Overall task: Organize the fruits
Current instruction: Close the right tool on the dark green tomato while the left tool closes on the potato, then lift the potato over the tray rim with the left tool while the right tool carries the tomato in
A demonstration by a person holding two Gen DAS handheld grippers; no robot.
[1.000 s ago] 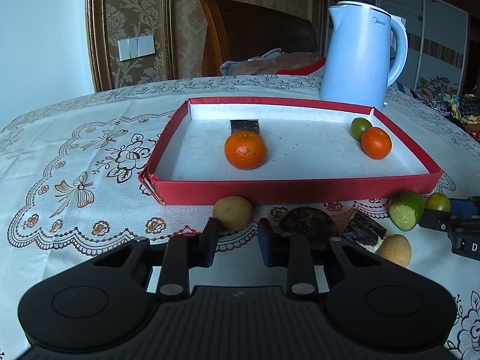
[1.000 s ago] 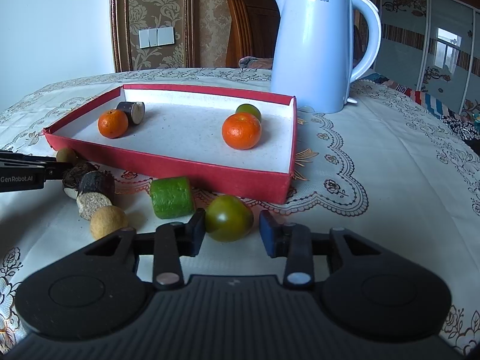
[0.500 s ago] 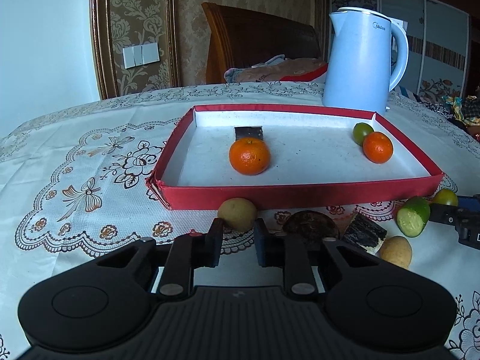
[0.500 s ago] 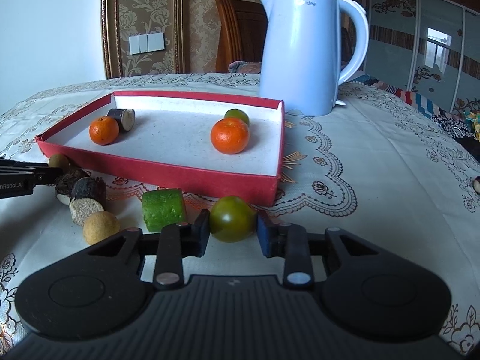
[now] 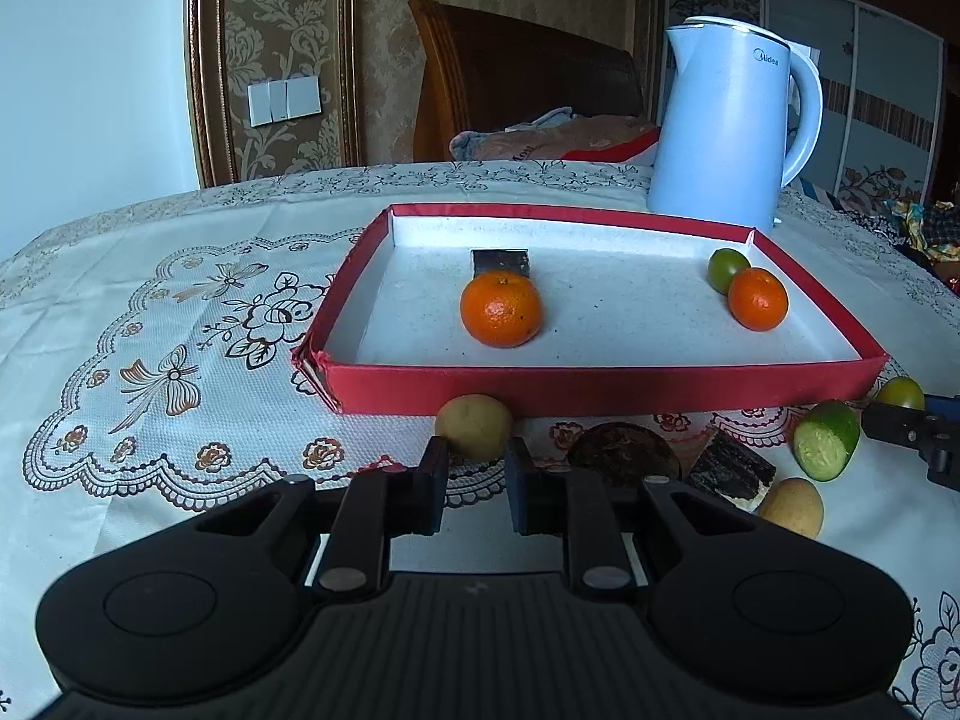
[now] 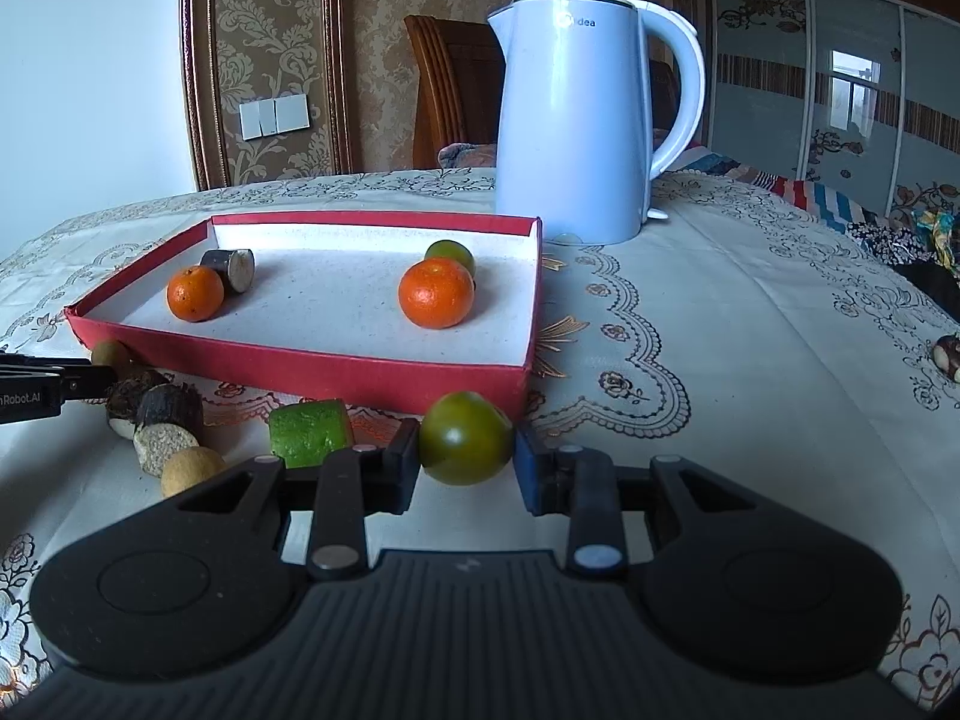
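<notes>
Pickup step: right gripper (image 6: 465, 459) clamped on round dark-green citrus (image 6: 465, 446), left gripper (image 5: 477, 468) clamped on small tan round fruit (image 5: 474, 425). Next: lift both forward into red cardboard tray (image 6: 336, 369).

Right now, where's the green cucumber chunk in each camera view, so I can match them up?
Left wrist view: the cucumber chunk lies far right, on the tablecloth in front of the red tray's right corner.
Right wrist view: the cucumber chunk lies low, left of centre, just left of the right claw.
Shared landmark: the blue kettle.
</notes>
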